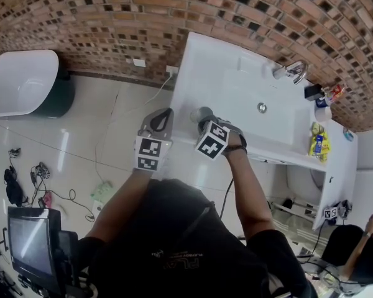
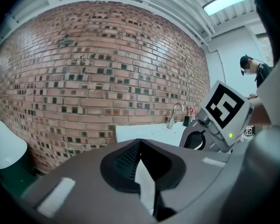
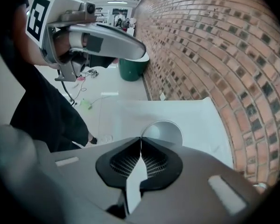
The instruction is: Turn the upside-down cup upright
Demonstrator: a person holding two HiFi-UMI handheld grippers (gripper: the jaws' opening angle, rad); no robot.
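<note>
Head view, centre: the right gripper (image 1: 206,122) points steeply down at the left end of a white counter (image 1: 217,61), just above the grey cup (image 1: 203,113). In the right gripper view the jaws (image 3: 141,142) are drawn almost together, and the cup's (image 3: 164,131) rim arc starts right at their tips. They appear to pinch the thin wall at the rim, though the contact itself is small in the frame. This grip from above suits a light, thin-walled vessel and leaves the base free to settle on the counter. The cup's pale interior faces the camera and looks empty, so it is probably mouth-up already and near release.

The left gripper (image 1: 166,114), left of the cup and off the counter's edge, is held level and clear of the work. Its jaws (image 2: 139,143) meet at the tips with nothing between them.

The basin (image 1: 245,95), right of the cup, holds only its drain (image 1: 262,107).
</note>
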